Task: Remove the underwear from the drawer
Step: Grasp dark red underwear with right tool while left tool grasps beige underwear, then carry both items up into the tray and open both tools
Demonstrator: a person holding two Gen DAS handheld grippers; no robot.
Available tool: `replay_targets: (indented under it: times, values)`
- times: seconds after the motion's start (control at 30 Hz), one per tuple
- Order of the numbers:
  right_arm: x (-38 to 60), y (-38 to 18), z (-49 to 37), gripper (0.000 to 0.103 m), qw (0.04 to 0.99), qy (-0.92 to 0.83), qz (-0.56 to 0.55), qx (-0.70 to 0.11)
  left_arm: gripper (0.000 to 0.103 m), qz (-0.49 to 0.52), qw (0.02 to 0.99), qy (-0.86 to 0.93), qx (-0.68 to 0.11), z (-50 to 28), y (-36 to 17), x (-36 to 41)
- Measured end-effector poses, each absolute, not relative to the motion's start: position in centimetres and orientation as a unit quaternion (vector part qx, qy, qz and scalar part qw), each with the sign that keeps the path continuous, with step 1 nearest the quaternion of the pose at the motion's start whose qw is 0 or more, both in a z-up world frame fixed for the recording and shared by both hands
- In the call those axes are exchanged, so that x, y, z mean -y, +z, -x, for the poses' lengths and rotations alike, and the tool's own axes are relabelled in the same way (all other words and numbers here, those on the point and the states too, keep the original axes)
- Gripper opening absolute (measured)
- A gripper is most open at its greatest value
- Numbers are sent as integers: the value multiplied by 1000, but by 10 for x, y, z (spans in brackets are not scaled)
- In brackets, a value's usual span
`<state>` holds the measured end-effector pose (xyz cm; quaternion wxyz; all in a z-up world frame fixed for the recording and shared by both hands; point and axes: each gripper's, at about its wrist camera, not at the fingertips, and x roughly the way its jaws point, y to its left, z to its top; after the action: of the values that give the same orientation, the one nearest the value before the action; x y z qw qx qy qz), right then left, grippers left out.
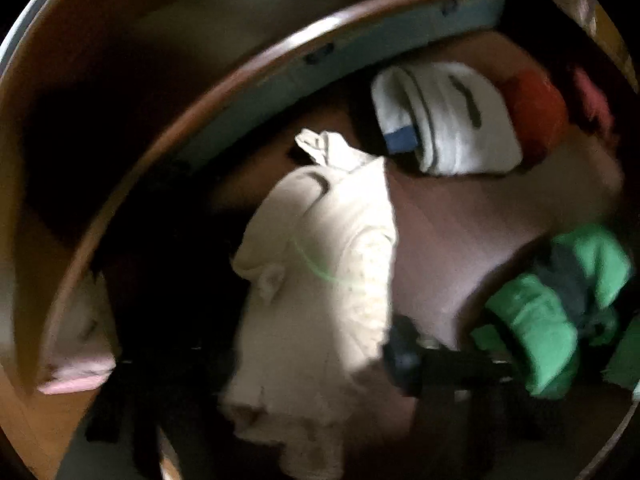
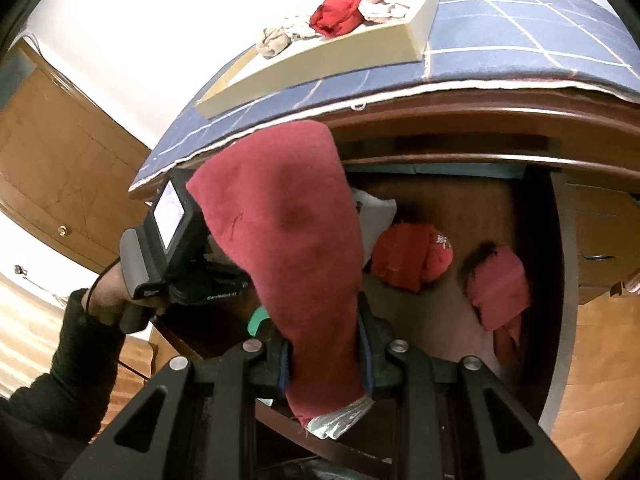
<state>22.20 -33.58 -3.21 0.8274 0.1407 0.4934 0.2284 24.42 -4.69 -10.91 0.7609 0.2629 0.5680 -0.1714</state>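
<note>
My left gripper [image 1: 312, 364] is inside the open drawer [image 1: 460, 216] and is shut on a cream underwear piece [image 1: 320, 272] that hangs over its dark fingers. My right gripper [image 2: 325, 356] is shut on a dark red underwear piece [image 2: 288, 240], held up above the drawer's [image 2: 452, 208] front. In the drawer lie a white piece with dark stripes [image 1: 448, 120], an orange-red piece [image 2: 412, 256], a pink piece [image 2: 500, 288] and a green piece [image 1: 552, 320]. The left gripper's body [image 2: 172, 240] shows in the right wrist view at the drawer's left.
A cream tray [image 2: 312, 64] on the blue checked cloth [image 2: 520, 32] atop the dresser holds a red piece [image 2: 344, 8] and pale pieces [image 2: 276, 40]. A wooden cabinet [image 2: 60, 152] stands at left. More drawers [image 2: 600, 240] are at right.
</note>
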Motion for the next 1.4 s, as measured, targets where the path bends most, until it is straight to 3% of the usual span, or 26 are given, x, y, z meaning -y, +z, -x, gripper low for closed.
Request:
replay_targets:
  times: [0.2, 0.57, 0.83, 1.13, 1.4]
  values:
    - [340, -23, -218, 29, 830, 238, -173, -473, 43, -215, 784, -187, -551, -236, -88, 33]
    - [331, -12, -223, 29, 817, 269, -222, -459, 43, -91, 820, -277, -493, -169, -14, 10]
    - [314, 18, -238, 29, 829, 270, -222, -438, 43, -34, 880, -256, -399, -150, 49, -17]
    - [277, 57, -302, 29, 861, 218, -218, -404, 43, -33, 928, -186, -322, -189, 95, -35]
    - [237, 67, -380, 29, 873, 169, -226, -397, 43, -37, 938, -147, -313, -261, 95, -18]
